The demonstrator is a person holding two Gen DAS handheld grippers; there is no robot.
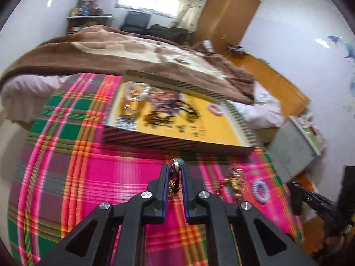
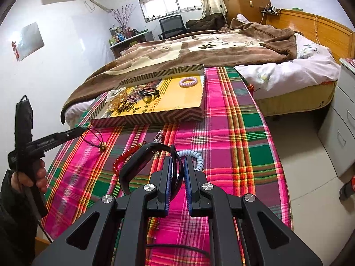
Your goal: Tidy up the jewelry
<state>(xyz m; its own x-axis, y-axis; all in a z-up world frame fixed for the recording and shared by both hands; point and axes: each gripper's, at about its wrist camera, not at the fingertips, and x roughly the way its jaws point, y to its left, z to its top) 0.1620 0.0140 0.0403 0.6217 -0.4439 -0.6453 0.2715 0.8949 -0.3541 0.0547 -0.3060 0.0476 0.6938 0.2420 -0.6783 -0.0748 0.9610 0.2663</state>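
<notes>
Risk: pendant cord (image 2: 94,134) pinched by left gripper (image 1: 176,166), black band (image 2: 142,155) by right gripper (image 2: 177,166); dangling cord may be snagged on tray (image 2: 155,116) rim.

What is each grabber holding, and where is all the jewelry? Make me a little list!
left gripper: shut on a cord necklace with a gold charm
right gripper: shut on a black headband
tray: holds a pink coil tie, dark cords, clear bangles
tablecloth: red bead bracelet, blue coil tie
</notes>
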